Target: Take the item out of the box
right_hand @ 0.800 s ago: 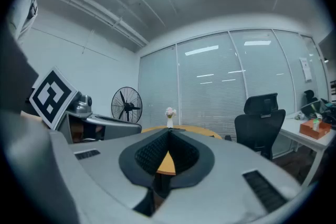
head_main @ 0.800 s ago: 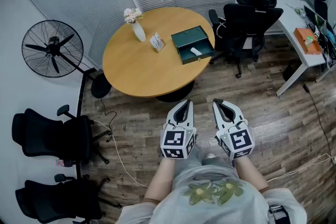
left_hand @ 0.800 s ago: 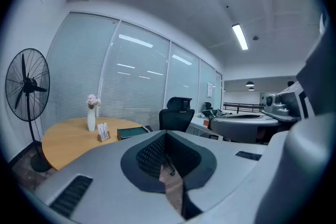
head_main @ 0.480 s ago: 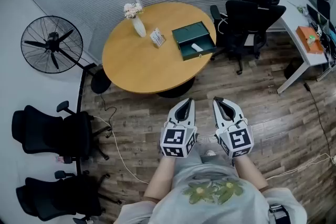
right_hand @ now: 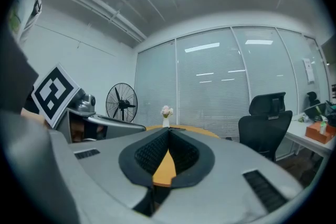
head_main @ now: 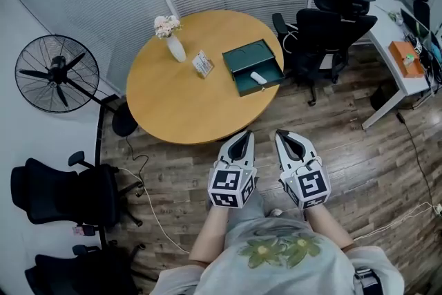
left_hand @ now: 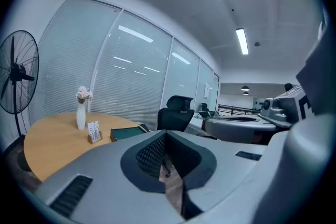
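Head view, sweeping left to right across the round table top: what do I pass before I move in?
vase of flowers → card stand → green box, open, with the white item lying inside it.

Dark green box (head_main: 243, 57), white item (head_main: 257, 77)

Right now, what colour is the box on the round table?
The box is dark green; head view.
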`<move>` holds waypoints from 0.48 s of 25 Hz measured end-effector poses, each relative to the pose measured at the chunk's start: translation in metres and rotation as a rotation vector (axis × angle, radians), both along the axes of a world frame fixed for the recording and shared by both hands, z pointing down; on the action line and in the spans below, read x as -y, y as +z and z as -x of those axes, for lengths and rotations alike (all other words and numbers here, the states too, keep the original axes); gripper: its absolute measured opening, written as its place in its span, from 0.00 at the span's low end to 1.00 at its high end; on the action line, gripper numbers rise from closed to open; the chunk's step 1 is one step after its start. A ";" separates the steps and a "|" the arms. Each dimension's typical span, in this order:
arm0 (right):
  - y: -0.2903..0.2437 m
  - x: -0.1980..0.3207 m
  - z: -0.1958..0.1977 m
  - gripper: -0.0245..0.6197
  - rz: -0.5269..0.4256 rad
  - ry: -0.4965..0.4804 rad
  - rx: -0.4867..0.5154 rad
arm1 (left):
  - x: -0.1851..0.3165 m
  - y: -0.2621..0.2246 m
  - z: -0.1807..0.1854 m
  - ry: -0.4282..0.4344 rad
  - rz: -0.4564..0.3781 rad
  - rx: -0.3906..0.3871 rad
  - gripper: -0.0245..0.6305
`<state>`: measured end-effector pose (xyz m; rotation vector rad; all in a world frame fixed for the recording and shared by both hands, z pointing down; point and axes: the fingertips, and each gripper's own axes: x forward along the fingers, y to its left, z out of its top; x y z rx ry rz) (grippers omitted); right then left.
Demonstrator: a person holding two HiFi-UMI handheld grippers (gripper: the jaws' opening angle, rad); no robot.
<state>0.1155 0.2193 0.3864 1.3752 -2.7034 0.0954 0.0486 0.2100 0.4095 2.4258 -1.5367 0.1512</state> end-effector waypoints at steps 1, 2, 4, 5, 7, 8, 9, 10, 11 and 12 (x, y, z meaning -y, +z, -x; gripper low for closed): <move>-0.002 0.011 0.005 0.05 -0.005 0.007 0.005 | 0.012 -0.001 0.006 0.002 -0.001 -0.004 0.04; -0.004 0.023 0.009 0.05 -0.011 0.020 0.007 | 0.024 -0.003 0.011 0.005 -0.003 -0.008 0.04; -0.006 0.047 0.015 0.05 -0.023 0.052 0.003 | 0.047 -0.004 0.023 0.011 -0.004 -0.013 0.04; -0.006 0.058 0.018 0.05 -0.027 0.065 -0.002 | 0.058 -0.003 0.028 0.015 -0.002 -0.014 0.03; -0.005 0.078 0.023 0.05 -0.026 0.083 -0.015 | 0.077 -0.002 0.036 0.023 0.006 -0.013 0.03; -0.004 0.087 0.026 0.05 -0.021 0.090 -0.021 | 0.086 -0.001 0.040 0.028 0.009 -0.011 0.03; -0.002 0.096 0.029 0.05 -0.015 0.096 -0.026 | 0.094 -0.001 0.043 0.035 0.011 -0.009 0.03; -0.001 0.105 0.032 0.05 -0.011 0.103 -0.030 | 0.101 0.000 0.047 0.042 0.013 -0.008 0.03; -0.001 0.113 0.035 0.05 -0.008 0.110 -0.032 | 0.109 0.000 0.050 0.050 0.015 -0.008 0.03; -0.001 0.121 0.039 0.05 -0.008 0.116 -0.033 | 0.116 0.001 0.055 0.056 0.016 -0.009 0.03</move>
